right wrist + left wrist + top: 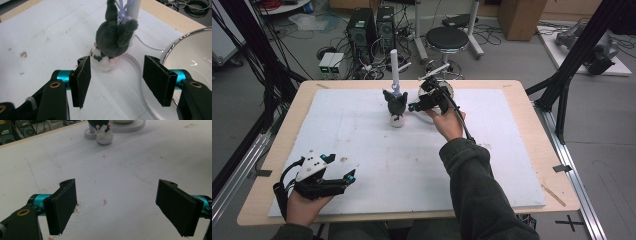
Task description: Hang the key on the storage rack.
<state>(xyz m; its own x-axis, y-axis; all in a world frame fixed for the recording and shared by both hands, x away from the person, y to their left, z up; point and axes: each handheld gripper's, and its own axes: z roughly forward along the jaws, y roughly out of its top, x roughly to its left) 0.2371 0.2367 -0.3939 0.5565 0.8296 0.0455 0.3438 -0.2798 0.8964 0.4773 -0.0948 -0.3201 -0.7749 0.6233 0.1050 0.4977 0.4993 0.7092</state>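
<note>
No legible writing on the plush toy point(111, 47).

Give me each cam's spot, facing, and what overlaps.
High view: above the person's side, looking forward and down on the table; both forearms, left claw, right claw by the toy.
Left gripper view: on the left claw, low over the table, facing the distant toy; its two open jaws show.
Right gripper view: on the right claw, facing the toy, bowl beside; jaws open, nothing between.
Shared: all three see the toy and the white post.
</note>
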